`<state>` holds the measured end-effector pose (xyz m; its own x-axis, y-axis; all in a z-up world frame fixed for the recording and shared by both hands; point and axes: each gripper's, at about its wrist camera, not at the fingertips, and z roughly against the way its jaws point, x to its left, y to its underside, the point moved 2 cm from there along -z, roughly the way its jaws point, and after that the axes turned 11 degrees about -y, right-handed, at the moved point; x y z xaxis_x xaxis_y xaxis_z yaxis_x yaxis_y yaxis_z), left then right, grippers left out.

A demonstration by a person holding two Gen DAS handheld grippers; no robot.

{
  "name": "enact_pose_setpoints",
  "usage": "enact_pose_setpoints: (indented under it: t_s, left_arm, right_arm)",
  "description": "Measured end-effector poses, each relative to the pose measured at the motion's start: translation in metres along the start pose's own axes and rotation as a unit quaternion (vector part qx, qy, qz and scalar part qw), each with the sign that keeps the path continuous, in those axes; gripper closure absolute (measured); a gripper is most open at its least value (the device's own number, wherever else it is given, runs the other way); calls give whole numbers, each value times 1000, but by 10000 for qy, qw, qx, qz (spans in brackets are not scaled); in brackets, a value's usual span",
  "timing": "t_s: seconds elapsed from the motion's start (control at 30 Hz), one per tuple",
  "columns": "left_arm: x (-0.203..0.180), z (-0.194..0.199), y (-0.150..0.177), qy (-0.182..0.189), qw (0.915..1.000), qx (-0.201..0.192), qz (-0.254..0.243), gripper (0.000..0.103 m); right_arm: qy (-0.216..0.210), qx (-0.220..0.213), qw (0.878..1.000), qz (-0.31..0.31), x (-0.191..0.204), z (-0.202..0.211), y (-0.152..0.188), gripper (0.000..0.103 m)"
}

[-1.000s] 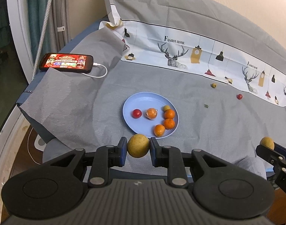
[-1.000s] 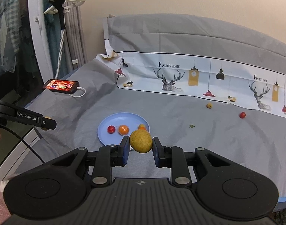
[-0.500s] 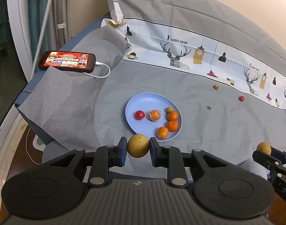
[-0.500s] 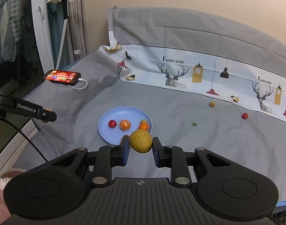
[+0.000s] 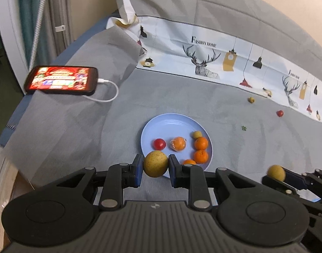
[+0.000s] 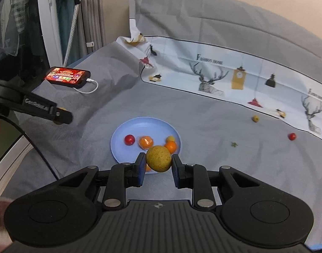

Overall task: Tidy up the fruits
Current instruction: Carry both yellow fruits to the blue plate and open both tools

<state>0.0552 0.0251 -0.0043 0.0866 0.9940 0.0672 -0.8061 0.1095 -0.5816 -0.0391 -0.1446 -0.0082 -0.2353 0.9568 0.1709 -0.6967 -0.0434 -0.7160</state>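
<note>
Carrying one yellow fruit clamped in the left gripper, another pinched in the right gripper, both poised just short of the blue plate ahead, presumably for dropping among oranges.

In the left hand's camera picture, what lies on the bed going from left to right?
Phone → white charging cable → red tomato on the blue plate → wrapped orange → green leaf scrap → small yellow fruit → loose red tomato.
</note>
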Motion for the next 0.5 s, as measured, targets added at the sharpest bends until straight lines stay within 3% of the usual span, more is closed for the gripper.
enact_pose_setpoints:
  t_s: [0.5]
  left_arm:
    - [-63,-141,-50,-341,9944,541,-846,75]
  right_arm:
    - [-232,456,9984,-229,-56,-128,-11,76]
